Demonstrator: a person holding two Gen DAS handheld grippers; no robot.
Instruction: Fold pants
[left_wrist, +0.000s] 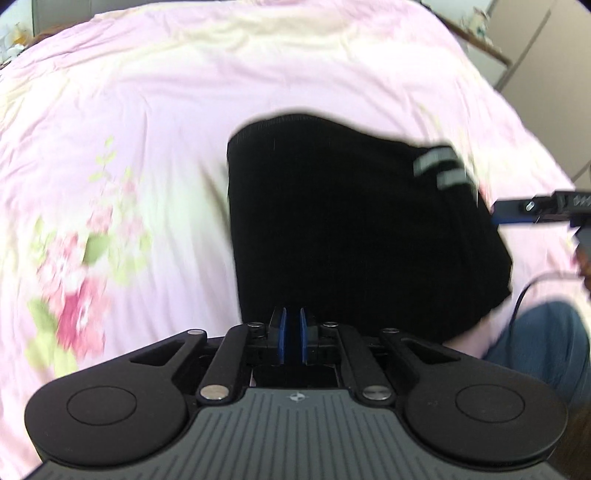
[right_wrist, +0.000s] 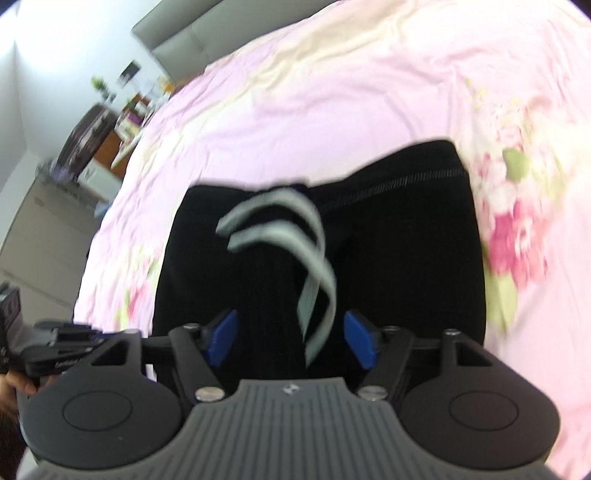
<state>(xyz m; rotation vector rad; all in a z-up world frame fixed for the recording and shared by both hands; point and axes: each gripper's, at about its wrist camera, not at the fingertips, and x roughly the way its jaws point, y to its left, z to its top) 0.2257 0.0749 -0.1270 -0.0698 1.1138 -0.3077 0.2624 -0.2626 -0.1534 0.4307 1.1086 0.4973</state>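
The black pants (left_wrist: 332, 221) lie folded into a compact bundle on the bed, with two grey-white stripes (left_wrist: 439, 166) near their right side. My left gripper (left_wrist: 291, 336) hovers over the bundle's near edge, its blue pads almost together, and I see no cloth pinched between them. In the right wrist view the pants (right_wrist: 406, 258) fill the middle, the stripes (right_wrist: 288, 229) curving down toward me. My right gripper (right_wrist: 291, 339) stands wide open above the striped fold, its pads clear of the cloth. Each gripper shows in the other's view: the right gripper (left_wrist: 535, 210) and the left gripper (right_wrist: 66, 343).
A pink floral bedsheet (left_wrist: 147, 110) covers the bed around the pants. A person's jeans-clad leg (left_wrist: 535, 339) and a dark cable (left_wrist: 528, 291) are at the near right. A grey headboard (right_wrist: 184, 40) and a cluttered bedside stand (right_wrist: 110, 129) lie beyond the bed.
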